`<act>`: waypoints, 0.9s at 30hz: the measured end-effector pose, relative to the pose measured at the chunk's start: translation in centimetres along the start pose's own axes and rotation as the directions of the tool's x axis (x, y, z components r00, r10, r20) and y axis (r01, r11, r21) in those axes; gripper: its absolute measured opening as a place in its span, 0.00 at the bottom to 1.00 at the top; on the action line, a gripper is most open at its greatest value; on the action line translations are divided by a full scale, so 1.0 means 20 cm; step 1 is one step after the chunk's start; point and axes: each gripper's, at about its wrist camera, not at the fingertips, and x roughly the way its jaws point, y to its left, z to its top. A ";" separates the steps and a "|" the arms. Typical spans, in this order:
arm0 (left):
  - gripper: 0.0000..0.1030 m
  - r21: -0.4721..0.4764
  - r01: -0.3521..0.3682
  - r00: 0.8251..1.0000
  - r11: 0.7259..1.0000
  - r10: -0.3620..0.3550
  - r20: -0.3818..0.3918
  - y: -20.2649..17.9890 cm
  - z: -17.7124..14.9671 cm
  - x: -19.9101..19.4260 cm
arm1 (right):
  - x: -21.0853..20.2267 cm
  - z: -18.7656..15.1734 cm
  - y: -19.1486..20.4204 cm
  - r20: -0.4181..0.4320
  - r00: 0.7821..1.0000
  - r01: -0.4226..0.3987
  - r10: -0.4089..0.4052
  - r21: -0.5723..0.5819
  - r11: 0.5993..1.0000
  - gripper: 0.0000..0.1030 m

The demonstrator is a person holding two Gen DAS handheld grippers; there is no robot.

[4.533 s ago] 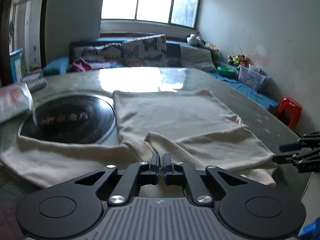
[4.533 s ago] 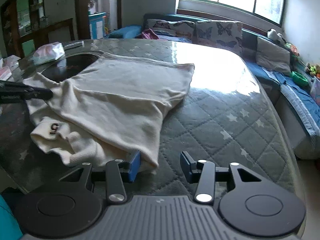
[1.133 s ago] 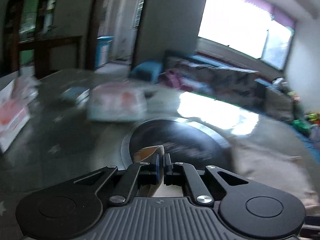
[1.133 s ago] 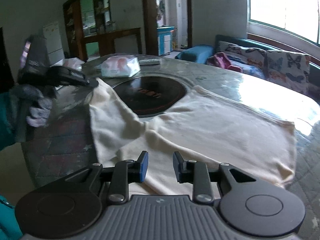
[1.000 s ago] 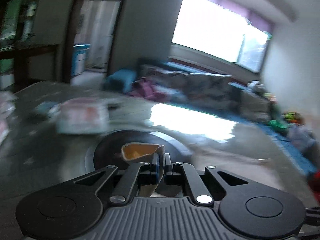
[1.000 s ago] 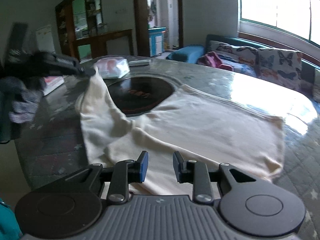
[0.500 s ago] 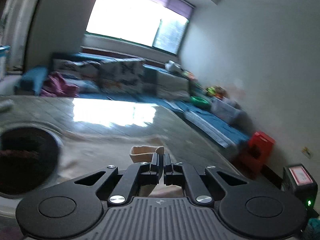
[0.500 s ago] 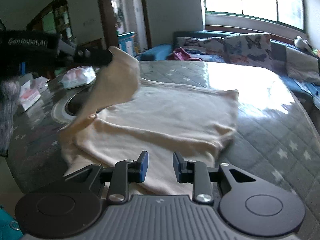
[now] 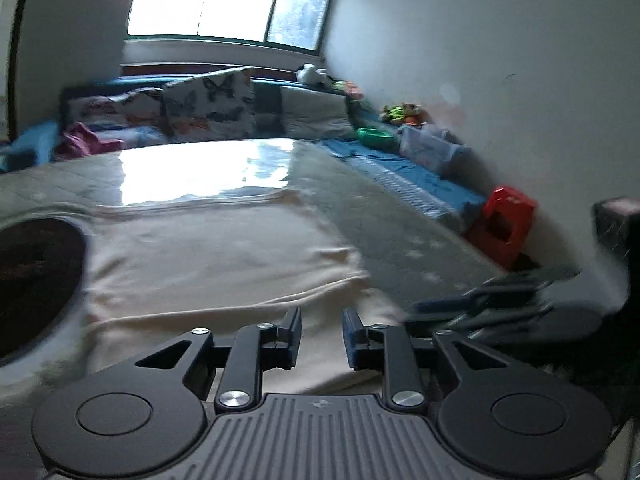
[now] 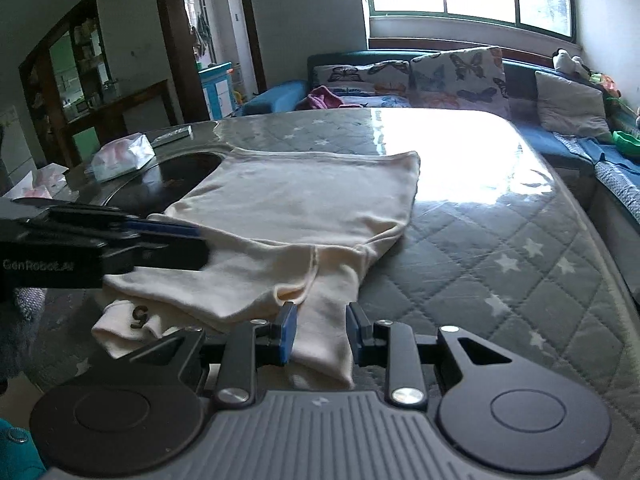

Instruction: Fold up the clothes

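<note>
A cream long-sleeved top (image 10: 304, 216) lies on the quilted grey table, its left sleeve folded across the body. It also shows in the left wrist view (image 9: 208, 264). My left gripper (image 9: 321, 336) is open and empty just above the near part of the top; it shows in the right wrist view (image 10: 168, 240) at the left. My right gripper (image 10: 320, 330) is open and empty, its jaws on either side of the near cloth edge (image 10: 324, 344). It appears blurred at the right in the left wrist view (image 9: 480, 308).
A round dark glass inset (image 10: 172, 176) sits in the table (image 10: 500, 248) under the top's far-left part. A tissue pack (image 10: 120, 156) lies beyond it. A sofa with butterfly cushions (image 10: 452, 68) stands behind; a red stool (image 9: 504, 228) is past the right edge.
My left gripper carried the sleeve across from the left, laid it on the body and opened. The right gripper opened a little wider and stayed at the near edge.
</note>
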 end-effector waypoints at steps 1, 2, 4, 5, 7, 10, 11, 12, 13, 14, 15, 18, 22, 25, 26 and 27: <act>0.24 -0.004 -0.019 1.000 1.000 0.019 -0.004 0.03 -0.01 -0.01 | -0.01 0.00 0.00 0.001 1.000 0.002 -0.002 0.001 1.000 0.26; 0.24 -0.009 -0.039 0.999 0.999 0.039 -0.009 0.07 -0.02 -0.03 | -0.01 0.01 -0.01 0.003 1.000 0.004 -0.004 0.002 1.000 0.26; 0.24 -0.027 -0.080 0.997 0.996 0.079 -0.017 0.15 -0.05 -0.06 | -0.03 0.01 -0.02 0.006 1.000 0.009 -0.009 0.005 1.000 0.26; 0.24 -0.038 -0.099 0.995 0.994 0.099 -0.020 0.19 -0.06 -0.07 | -0.02 0.02 -0.01 0.008 1.000 0.005 -0.006 0.005 1.000 0.26; 0.24 -0.059 -0.138 0.990 0.989 0.137 -0.026 0.25 -0.08 -0.10 | 0.01 0.04 -0.01 0.012 1.000 -0.004 0.004 0.006 1.000 0.26; 0.24 -0.093 -0.171 0.985 0.981 0.168 -0.039 0.33 -0.11 -0.13 | 0.09 0.07 0.01 0.007 1.000 -0.025 0.025 0.006 1.000 0.26; 0.24 -0.101 -0.177 0.984 0.979 0.173 -0.043 0.35 -0.11 -0.14 | 0.12 0.08 0.01 0.001 1.000 -0.028 0.028 0.002 1.000 0.26; 0.24 -0.104 -0.181 0.983 0.978 0.177 -0.048 0.37 -0.12 -0.14 | 0.14 0.08 0.02 -0.005 1.000 -0.031 0.031 -0.004 1.000 0.26; 0.24 -0.105 -0.184 0.982 0.977 0.179 -0.055 0.38 -0.13 -0.15 | 0.17 0.09 0.03 -0.011 0.999 -0.034 0.034 -0.009 0.999 0.26; 0.24 -0.107 -0.186 0.981 0.977 0.180 -0.067 0.39 -0.14 -0.14 | 0.20 0.09 0.03 -0.016 0.999 -0.035 0.034 -0.014 0.999 0.26; 0.24 -0.110 -0.189 0.980 0.976 0.181 -0.078 0.41 -0.15 -0.14 | 0.22 0.09 0.04 -0.022 0.999 -0.035 0.035 -0.020 0.999 0.26; 0.24 -0.115 -0.178 0.982 0.977 0.169 -0.084 0.43 -0.15 -0.14 | 0.24 0.09 0.04 -0.024 0.999 -0.029 0.028 -0.018 0.999 0.25; 0.24 -0.104 -0.146 0.989 0.984 0.142 -0.046 0.42 -0.08 -0.13 | 0.25 0.09 0.04 -0.024 1.000 -0.019 0.019 -0.014 1.000 0.25; 0.24 -0.098 -0.120 0.993 0.988 0.118 -0.023 0.42 -0.02 -0.07 | 0.27 0.09 0.05 -0.025 1.000 -0.012 0.012 -0.012 1.000 0.24; 0.24 -0.093 -0.115 0.993 0.989 0.114 -0.018 0.41 -0.01 -0.05 | 0.27 0.09 0.05 -0.025 1.000 -0.009 0.009 -0.011 1.000 0.22; 0.24 -0.091 -0.120 0.993 0.989 0.119 -0.022 0.42 0.00 -0.02 | 0.27 0.09 0.05 -0.026 1.000 -0.007 0.007 -0.010 1.000 0.13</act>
